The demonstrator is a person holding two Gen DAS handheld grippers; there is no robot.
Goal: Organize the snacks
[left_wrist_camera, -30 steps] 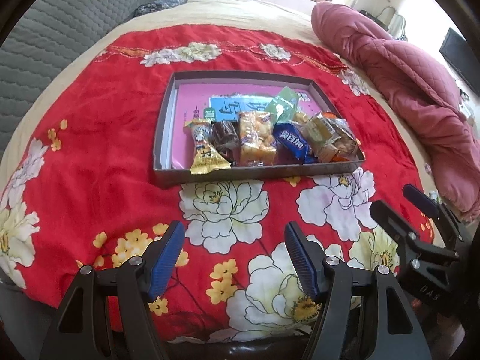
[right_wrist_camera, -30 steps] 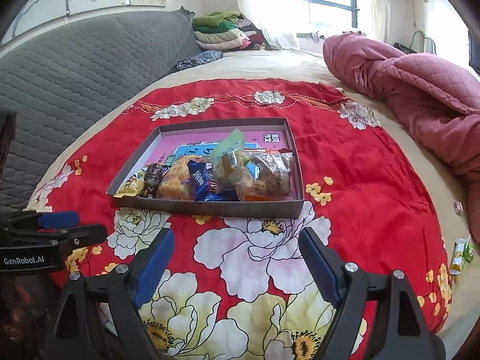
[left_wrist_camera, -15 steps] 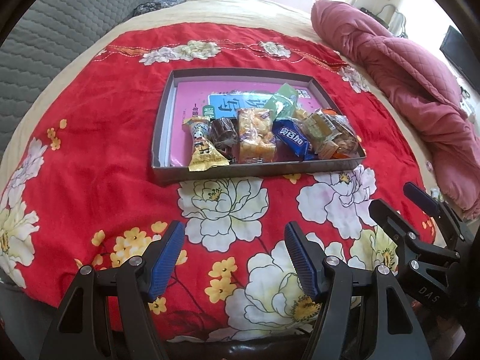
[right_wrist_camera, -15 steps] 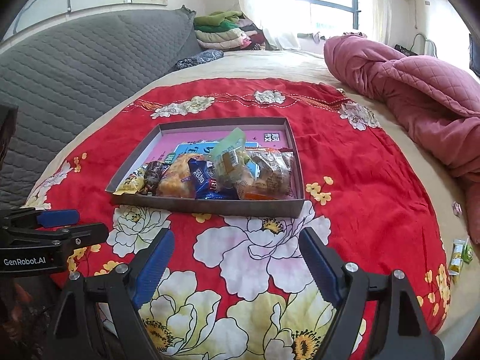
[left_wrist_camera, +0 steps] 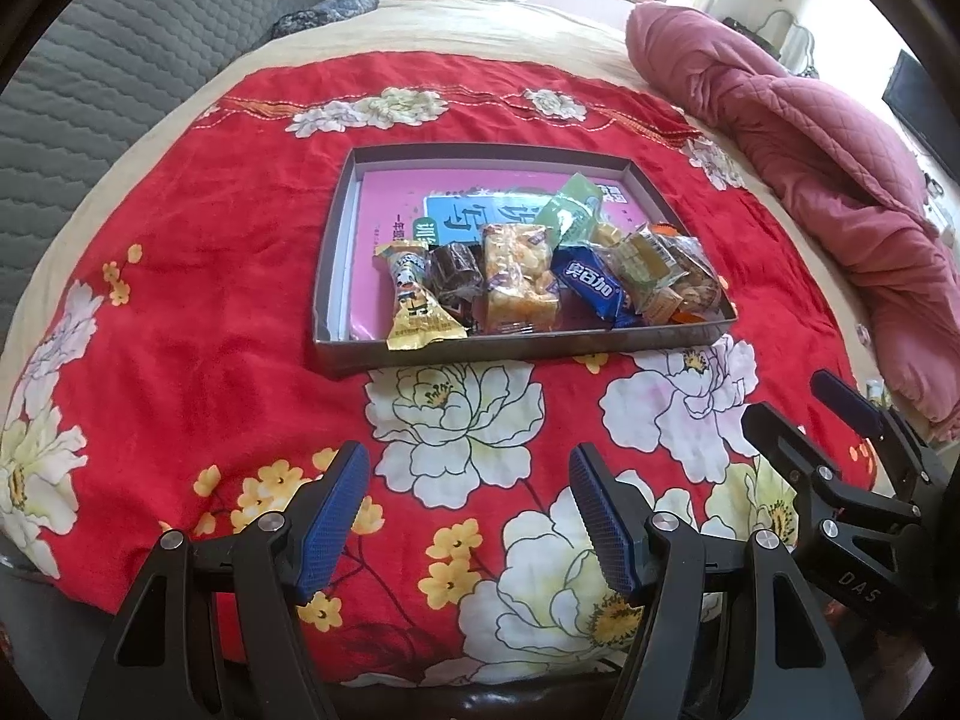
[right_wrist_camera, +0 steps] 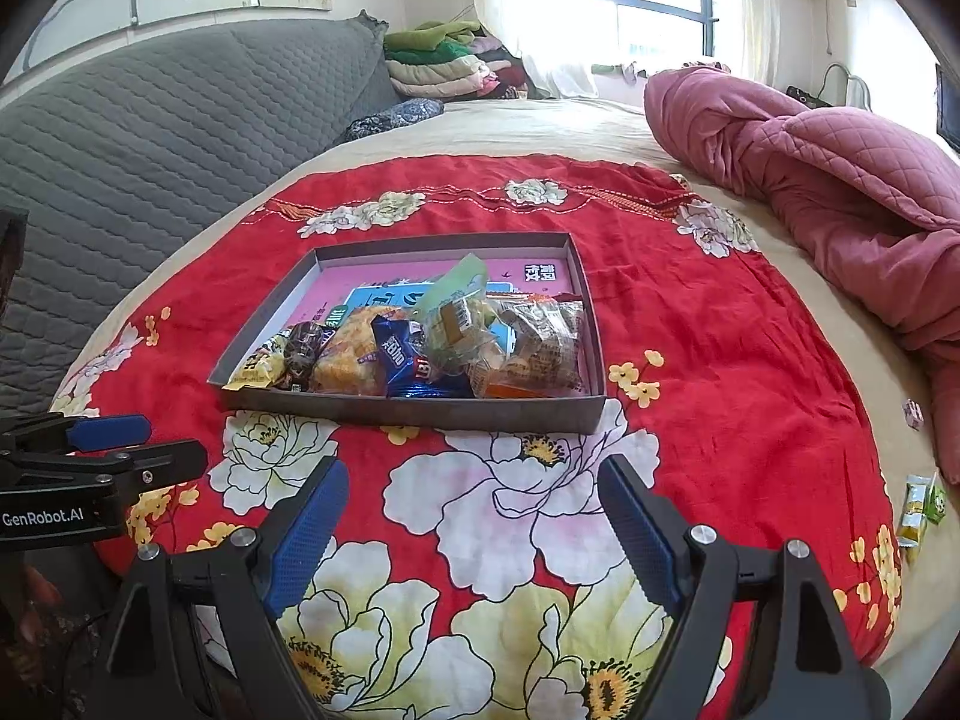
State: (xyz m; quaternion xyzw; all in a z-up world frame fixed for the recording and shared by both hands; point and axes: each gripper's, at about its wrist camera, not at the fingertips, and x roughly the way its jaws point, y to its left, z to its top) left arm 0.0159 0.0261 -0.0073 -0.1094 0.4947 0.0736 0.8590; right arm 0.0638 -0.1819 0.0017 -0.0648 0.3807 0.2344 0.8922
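Wrapped snacks (left_wrist_camera: 528,282) crowd the near edge of the shallow grey box (left_wrist_camera: 336,252) on the red floral cloth (left_wrist_camera: 198,312). They look light, crinkly and slippery; pinch a sealed wrapper end. Left gripper (left_wrist_camera: 468,516) and right gripper (right_wrist_camera: 474,534) hover empty, jaws spread.
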